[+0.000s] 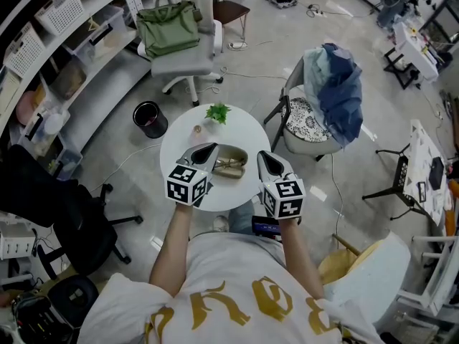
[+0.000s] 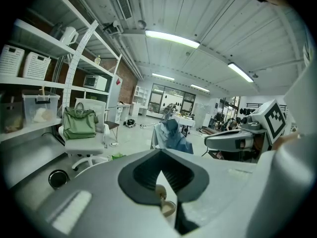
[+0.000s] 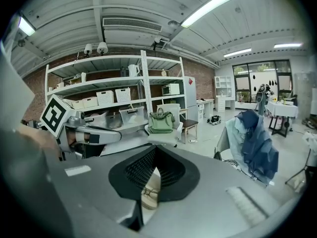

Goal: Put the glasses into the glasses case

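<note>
An open tan glasses case (image 1: 233, 156) lies on the round white table (image 1: 179, 145), and the glasses (image 1: 228, 166) rest inside it. My left gripper (image 1: 207, 150) is shut and empty, its tip at the case's left end. My right gripper (image 1: 265, 157) is shut too, just right of the case and apart from it. In the left gripper view the left gripper (image 2: 159, 155) shows a bit of the case rim (image 2: 167, 208) through the narrow slit below its tips. In the right gripper view the right gripper (image 3: 154, 150) shows the glasses (image 3: 148, 192) through its slit.
A small green plant (image 1: 217, 112) and a small pinkish object (image 1: 197, 130) stand at the table's far side. Around the table are a black bin (image 1: 149, 118), a chair with a green bag (image 1: 169, 26), a chair draped with blue clothing (image 1: 336, 92), and shelves (image 1: 50, 56) at left.
</note>
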Action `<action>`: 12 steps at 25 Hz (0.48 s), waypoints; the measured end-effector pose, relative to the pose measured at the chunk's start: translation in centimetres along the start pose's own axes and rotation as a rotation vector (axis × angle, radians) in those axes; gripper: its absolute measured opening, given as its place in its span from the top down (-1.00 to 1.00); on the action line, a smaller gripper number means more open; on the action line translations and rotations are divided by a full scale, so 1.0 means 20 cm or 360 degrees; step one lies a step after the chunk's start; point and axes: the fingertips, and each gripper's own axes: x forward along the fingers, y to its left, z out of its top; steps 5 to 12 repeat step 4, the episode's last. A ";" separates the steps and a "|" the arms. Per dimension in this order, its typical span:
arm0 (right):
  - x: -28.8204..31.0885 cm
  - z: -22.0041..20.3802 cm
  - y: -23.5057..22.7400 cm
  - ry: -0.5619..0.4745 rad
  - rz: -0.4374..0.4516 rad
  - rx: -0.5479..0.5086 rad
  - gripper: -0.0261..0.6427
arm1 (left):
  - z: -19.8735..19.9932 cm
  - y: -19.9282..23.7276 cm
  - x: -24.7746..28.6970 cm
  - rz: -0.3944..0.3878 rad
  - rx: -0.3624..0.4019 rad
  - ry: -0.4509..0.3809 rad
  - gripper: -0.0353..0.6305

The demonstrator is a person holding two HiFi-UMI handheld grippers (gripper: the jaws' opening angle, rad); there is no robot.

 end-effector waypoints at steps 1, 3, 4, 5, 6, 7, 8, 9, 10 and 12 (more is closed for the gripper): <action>0.00 0.00 -0.01 0.0001 -0.0002 0.0003 0.88 | 0.00 0.00 0.01 -0.0003 0.0000 0.0002 0.89; 0.00 -0.01 -0.02 0.0003 -0.0005 0.0010 0.88 | -0.01 -0.01 0.02 -0.0006 0.0000 0.0007 0.89; 0.00 -0.01 -0.02 0.0004 -0.0006 0.0013 0.88 | -0.01 -0.01 0.02 -0.0008 0.0001 0.0010 0.89; 0.00 -0.01 -0.02 0.0004 -0.0006 0.0013 0.88 | -0.01 -0.01 0.02 -0.0008 0.0001 0.0010 0.89; 0.00 -0.01 -0.02 0.0004 -0.0006 0.0013 0.88 | -0.01 -0.01 0.02 -0.0008 0.0001 0.0010 0.89; 0.00 -0.01 -0.02 0.0004 -0.0006 0.0013 0.88 | -0.01 -0.01 0.02 -0.0008 0.0001 0.0010 0.89; 0.00 -0.01 -0.02 0.0004 -0.0006 0.0013 0.88 | -0.01 -0.01 0.02 -0.0008 0.0001 0.0010 0.89; 0.00 -0.01 -0.02 0.0004 -0.0006 0.0013 0.88 | -0.01 -0.01 0.02 -0.0008 0.0001 0.0010 0.89; 0.00 -0.01 -0.02 0.0004 -0.0006 0.0013 0.88 | -0.01 -0.01 0.02 -0.0008 0.0001 0.0010 0.89; 0.00 -0.01 -0.02 0.0004 -0.0006 0.0013 0.88 | -0.01 -0.01 0.02 -0.0008 0.0001 0.0010 0.89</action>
